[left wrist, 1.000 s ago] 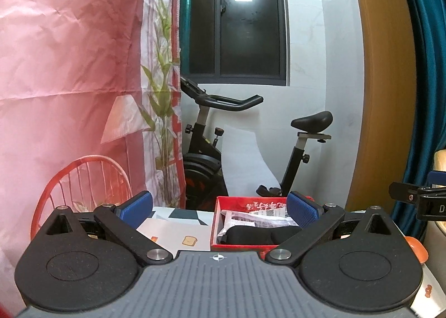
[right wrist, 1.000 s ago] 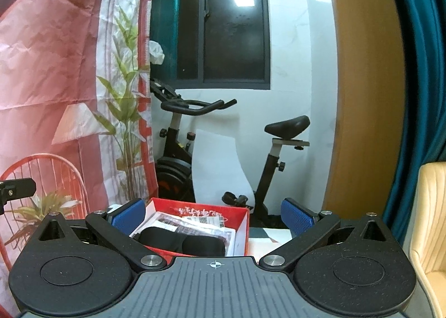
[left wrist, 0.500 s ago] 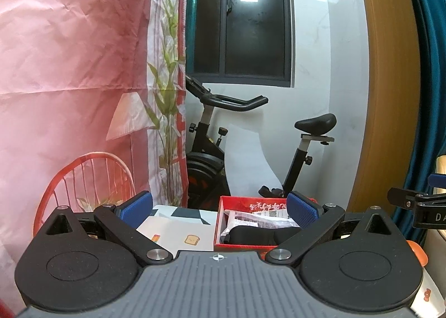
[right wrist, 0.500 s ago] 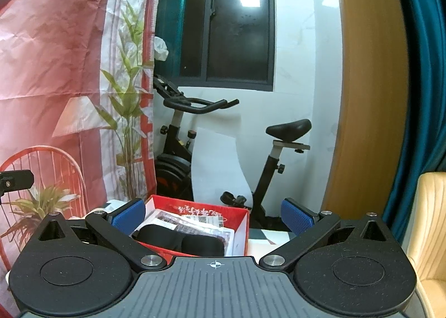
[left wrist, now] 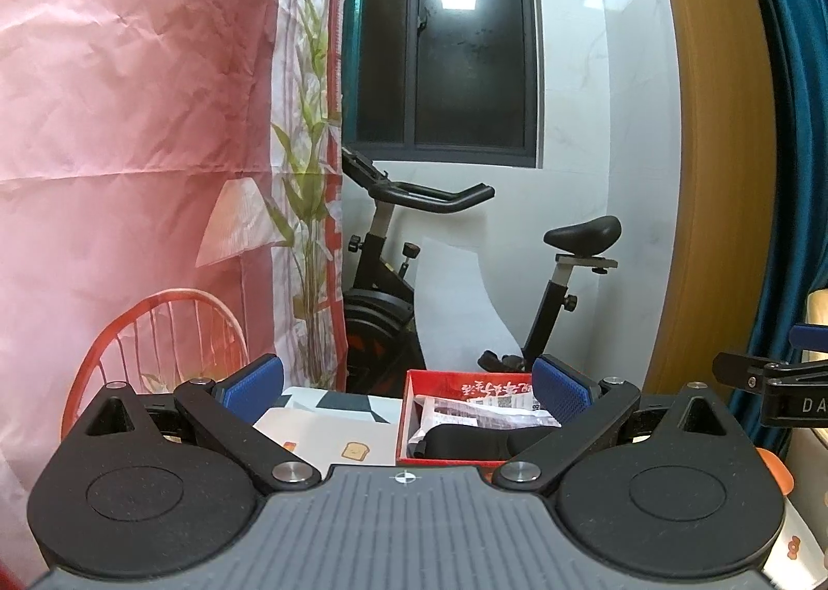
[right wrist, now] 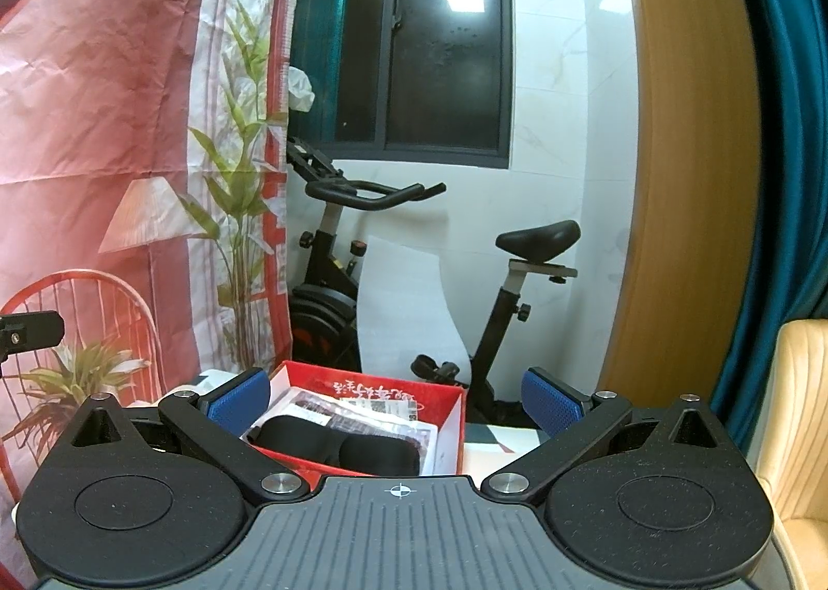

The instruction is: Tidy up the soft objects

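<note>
Both tools are held level and spread wide with nothing between their blue pads: the left gripper point(left wrist: 406, 391) and the right gripper point(right wrist: 396, 393) each look over a red box point(right wrist: 455, 414) that sits just beyond them on a pale patterned tabletop point(left wrist: 331, 440). Inside the box lies a black eye mask point(right wrist: 336, 445), the soft thing at stake, resting on clear plastic-wrapped packets point(right wrist: 372, 411). The likely trouble is that a reach for the mask also pinches the slippery wrapping beneath, so a packet comes up with it, or that a finger catches the box wall and shoves the light box across the table. The right wrist view shows the mask's two rounded cups plainly; the left wrist view shows only a dark edge of it, but does show a toast-printed card point(left wrist: 354, 450) left of the box and the other tool's arm at far right.
</note>
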The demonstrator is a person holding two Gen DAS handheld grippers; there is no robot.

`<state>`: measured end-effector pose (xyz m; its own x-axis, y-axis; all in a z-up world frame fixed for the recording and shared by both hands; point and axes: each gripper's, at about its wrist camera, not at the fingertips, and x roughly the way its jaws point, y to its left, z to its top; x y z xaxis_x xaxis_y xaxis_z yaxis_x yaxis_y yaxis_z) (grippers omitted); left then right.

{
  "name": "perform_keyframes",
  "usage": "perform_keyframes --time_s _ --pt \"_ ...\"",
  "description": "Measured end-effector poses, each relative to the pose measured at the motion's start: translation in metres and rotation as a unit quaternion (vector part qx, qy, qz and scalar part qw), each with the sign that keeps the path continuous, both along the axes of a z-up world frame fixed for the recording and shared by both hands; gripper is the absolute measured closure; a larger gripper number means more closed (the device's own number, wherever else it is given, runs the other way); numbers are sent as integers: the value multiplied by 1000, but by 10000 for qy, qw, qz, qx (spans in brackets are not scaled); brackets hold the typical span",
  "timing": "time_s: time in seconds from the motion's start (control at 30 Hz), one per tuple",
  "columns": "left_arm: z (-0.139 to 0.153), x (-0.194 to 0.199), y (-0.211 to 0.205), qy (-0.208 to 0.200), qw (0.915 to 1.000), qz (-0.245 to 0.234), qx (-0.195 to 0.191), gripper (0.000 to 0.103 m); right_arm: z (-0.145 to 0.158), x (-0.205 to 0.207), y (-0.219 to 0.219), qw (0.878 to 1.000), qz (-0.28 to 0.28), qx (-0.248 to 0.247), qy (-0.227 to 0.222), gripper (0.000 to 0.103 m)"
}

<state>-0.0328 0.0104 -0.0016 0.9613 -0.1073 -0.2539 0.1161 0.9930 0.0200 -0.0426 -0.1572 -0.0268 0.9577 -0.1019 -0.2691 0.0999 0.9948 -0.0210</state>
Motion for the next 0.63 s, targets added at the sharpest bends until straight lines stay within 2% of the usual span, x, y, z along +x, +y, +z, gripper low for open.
perform_keyframes --time_s 0.63 --pt "1 -5 -1 -185 9998 -64 81 0 -1 2 -2 9999 -59 81 -5 0"
